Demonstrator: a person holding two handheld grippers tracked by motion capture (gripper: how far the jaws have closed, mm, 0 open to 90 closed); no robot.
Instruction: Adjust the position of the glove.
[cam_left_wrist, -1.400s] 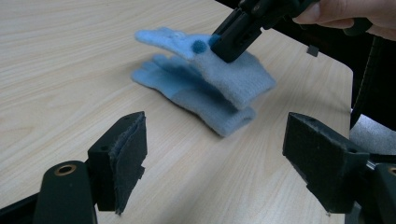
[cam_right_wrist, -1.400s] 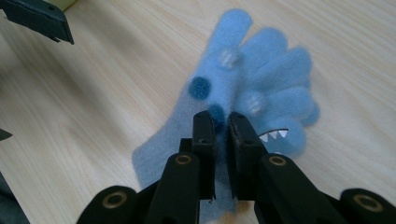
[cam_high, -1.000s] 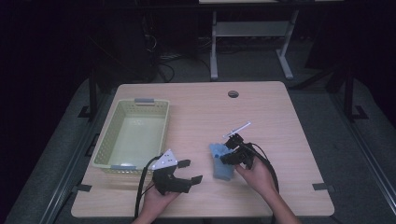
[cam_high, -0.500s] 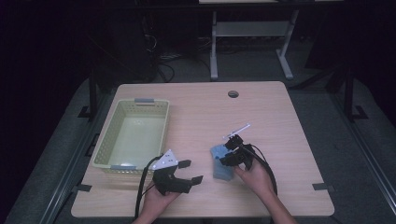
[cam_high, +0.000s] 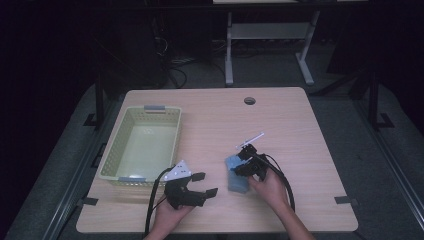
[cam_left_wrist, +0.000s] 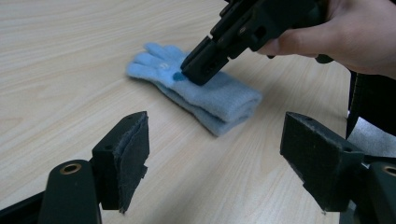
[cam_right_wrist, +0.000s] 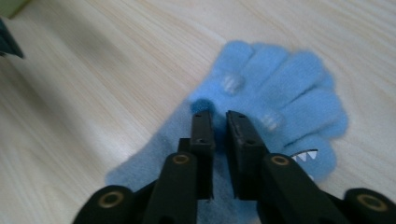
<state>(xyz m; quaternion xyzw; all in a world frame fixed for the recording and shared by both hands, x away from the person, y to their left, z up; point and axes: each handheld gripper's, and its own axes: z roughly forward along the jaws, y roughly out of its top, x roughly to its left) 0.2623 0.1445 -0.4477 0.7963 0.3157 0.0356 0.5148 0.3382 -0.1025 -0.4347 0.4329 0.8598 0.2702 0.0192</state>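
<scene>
Now the right gripper (cam_right_wrist: 218, 116) presses down on the blue glove (cam_right_wrist: 280, 98), and its jaws have just been closing: they stand nearly shut, perhaps pinching a little knit between them. I judge the pick-up is beginning. Compared with one second ago, the glove lies in the same place on the table (cam_high: 300, 125), right of the green basket (cam_high: 145, 145). The left gripper (cam_high: 197, 182) waits nearby, wide open and empty.

From above, you see the pale counter (cam_high: 210, 125) lit evenly while the room around it sinks into near black. Your right gripper view is soft and blurred; the left one is sharper, with faint shadows.
</scene>
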